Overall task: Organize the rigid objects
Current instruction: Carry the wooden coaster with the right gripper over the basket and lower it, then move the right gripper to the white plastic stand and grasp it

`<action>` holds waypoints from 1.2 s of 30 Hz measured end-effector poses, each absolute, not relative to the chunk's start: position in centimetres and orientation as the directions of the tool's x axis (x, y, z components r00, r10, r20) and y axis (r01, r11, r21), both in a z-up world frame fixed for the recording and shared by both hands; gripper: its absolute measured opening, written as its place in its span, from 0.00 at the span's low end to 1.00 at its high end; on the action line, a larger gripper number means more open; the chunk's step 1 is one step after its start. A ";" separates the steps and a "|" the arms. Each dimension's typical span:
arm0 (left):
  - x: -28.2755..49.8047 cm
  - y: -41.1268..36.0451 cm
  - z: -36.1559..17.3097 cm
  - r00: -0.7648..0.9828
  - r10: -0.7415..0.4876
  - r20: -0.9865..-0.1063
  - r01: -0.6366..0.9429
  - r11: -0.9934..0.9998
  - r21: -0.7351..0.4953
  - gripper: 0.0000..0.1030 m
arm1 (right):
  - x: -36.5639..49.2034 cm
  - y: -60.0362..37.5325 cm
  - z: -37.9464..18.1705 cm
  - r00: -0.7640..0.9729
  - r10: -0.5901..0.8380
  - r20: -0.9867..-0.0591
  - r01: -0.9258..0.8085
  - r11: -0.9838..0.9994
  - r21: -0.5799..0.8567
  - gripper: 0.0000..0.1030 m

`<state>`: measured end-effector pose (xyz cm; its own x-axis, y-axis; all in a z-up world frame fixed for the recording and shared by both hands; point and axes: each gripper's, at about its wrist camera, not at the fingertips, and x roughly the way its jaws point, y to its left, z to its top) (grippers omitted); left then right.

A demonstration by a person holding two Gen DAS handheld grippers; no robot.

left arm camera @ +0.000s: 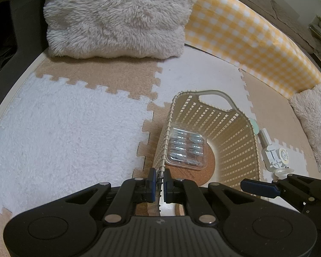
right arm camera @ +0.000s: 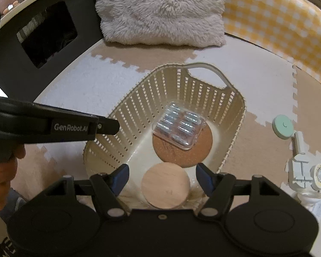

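Left tool [left arm camera: 158, 184]: we are pinching the basket [left arm camera: 235, 132] rim at lower centre of the left view, pads clamped on the woven edge, steadying it.
Right tool [right arm camera: 162, 180]: we are holding the jaws wide around a round wooden lid [right arm camera: 165, 185] at lower centre; whether the pads touch it we cannot tell.
Doing it well: we are judging that the lid wants lowering flat beside the cork coaster [right arm camera: 183, 147], clear of the blister case [right arm camera: 178, 127], while the left grip stays firm.
Materials: slatted cream plastic basket on the plush puzzle-mat floor [left arm camera: 64, 128]; smooth pale wood, grainy cork, clear rigid case.
Waiting: mint disc [right arm camera: 283, 126] and white gadget [right arm camera: 303, 169], right edge.
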<state>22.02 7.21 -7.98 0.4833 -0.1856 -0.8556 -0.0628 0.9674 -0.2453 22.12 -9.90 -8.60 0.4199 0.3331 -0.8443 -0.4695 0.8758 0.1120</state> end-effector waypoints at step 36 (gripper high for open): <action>21.9 7.3 -8.1 0.483 -0.187 -0.856 -0.062 0.967 -0.246 0.06 | 19.6 -16.8 -1.2 0.618 0.392 -0.682 -0.347 0.914 0.210 0.81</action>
